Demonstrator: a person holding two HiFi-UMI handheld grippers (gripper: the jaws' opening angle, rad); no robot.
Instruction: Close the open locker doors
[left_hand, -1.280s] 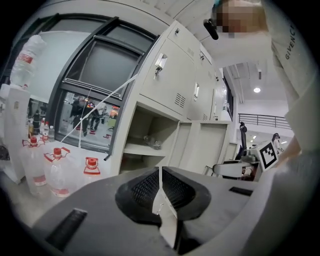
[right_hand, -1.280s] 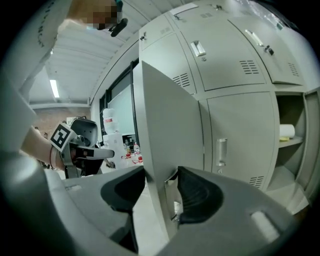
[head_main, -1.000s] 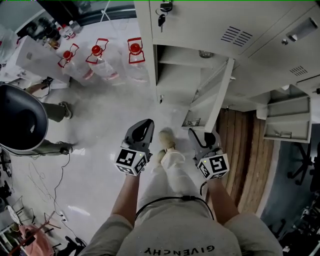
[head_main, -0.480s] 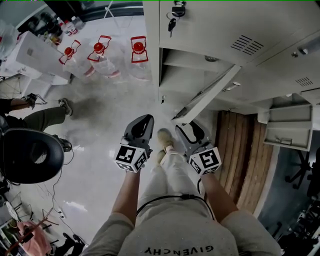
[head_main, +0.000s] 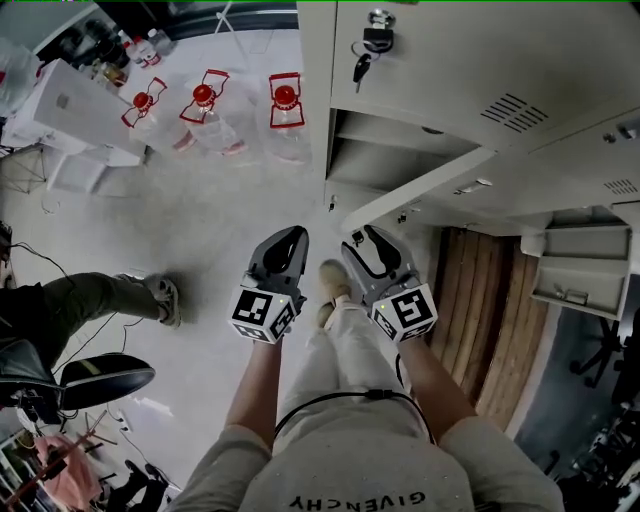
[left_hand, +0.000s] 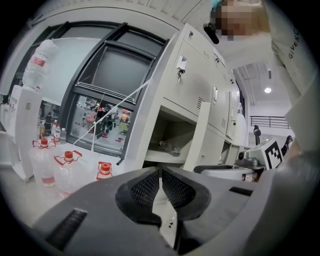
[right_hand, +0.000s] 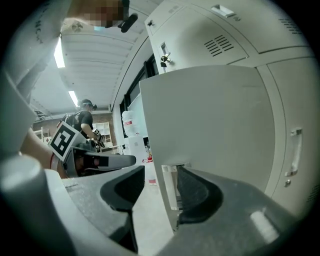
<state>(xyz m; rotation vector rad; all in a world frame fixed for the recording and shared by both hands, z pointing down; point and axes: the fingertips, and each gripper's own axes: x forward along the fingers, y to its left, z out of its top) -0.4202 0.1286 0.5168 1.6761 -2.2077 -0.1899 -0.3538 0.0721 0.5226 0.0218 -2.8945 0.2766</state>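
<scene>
The locker door (head_main: 430, 185) had swung further shut than a second before, its edge between the parted jaws of the near-level right gripper (head_main: 362, 240); the left gripper (head_main: 293, 238) was closed, empty.

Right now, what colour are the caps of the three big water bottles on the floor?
Red. The caps show best in the head view.

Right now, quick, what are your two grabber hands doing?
Left gripper: closed, empty.
Right gripper: open, the pale grey metal locker door edge between its fingers, not clamped.
</scene>
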